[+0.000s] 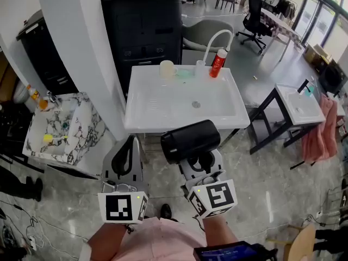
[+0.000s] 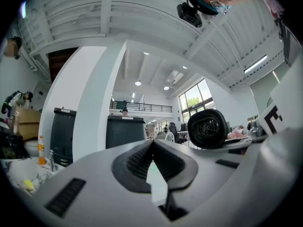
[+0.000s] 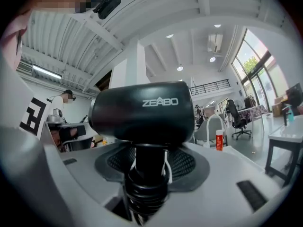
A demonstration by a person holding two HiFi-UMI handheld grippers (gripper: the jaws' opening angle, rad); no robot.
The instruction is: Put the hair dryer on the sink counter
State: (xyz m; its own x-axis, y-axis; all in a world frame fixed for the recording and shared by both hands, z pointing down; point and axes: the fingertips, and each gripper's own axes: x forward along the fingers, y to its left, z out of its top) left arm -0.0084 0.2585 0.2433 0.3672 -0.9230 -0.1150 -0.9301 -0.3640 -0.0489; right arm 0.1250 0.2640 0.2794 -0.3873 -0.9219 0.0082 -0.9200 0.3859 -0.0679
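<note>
- The right gripper (image 3: 150, 164) pinches the dryer (image 3: 142, 110) by its handle, near the front edge of the sink (image 1: 157, 99).
- The left gripper (image 2: 152, 160) is empty, its jaws pressed together.

black hair dryer (image 1: 191, 141), white sink (image 1: 142, 125)

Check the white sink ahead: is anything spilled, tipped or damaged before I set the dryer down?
Nothing stands out. The white rectangular sink has a bare basin; the cream mug and red bottle stand upright at its back edge. The black hair dryer stands upright, clamped by its handle in the right gripper.
</note>
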